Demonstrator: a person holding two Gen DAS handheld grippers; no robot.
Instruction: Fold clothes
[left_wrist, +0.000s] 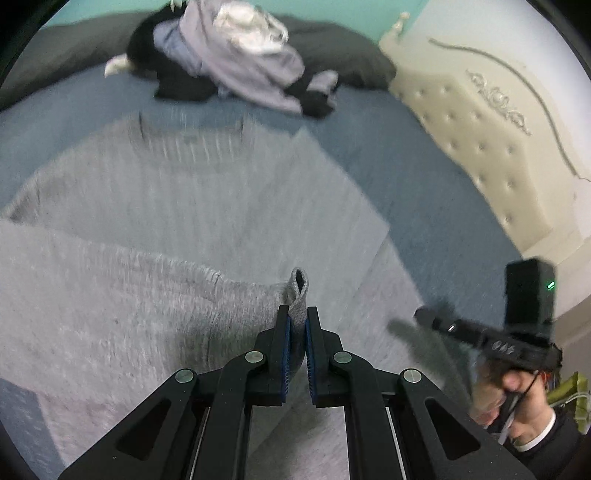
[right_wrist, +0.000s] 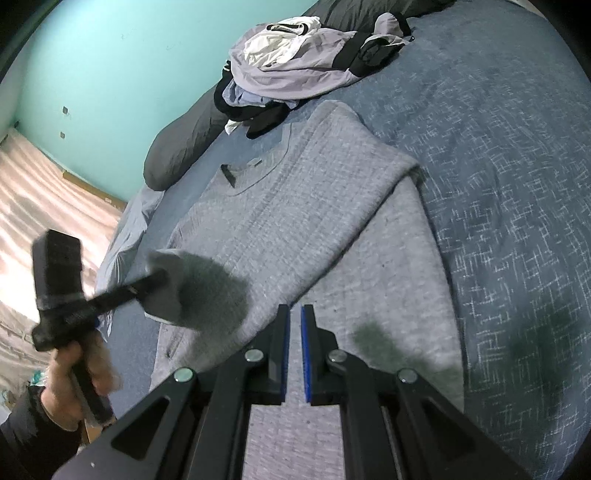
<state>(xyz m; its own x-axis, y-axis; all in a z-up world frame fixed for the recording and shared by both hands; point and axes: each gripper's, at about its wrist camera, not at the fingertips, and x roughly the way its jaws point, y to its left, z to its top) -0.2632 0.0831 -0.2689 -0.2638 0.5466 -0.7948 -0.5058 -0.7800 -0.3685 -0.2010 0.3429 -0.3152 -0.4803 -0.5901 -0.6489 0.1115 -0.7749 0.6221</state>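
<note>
Left tongs (left_wrist: 297, 325) are pinching the grey sweater's (right_wrist: 295, 206) sleeve cuff (left_wrist: 298, 291); body runs lengthwise straight ahead on the bed (right_wrist: 498, 166). Right tongs (right_wrist: 294, 325) nearly closed, empty, hovering over the hem.

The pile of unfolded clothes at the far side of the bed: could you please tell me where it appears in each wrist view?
Left wrist view: the pile of unfolded clothes sits top centre, beyond the grey sweater.
Right wrist view: the pile sits top centre, slightly right, past the sweater's neckline.
Shared landmark: the dark pillow beside the pile.
</note>
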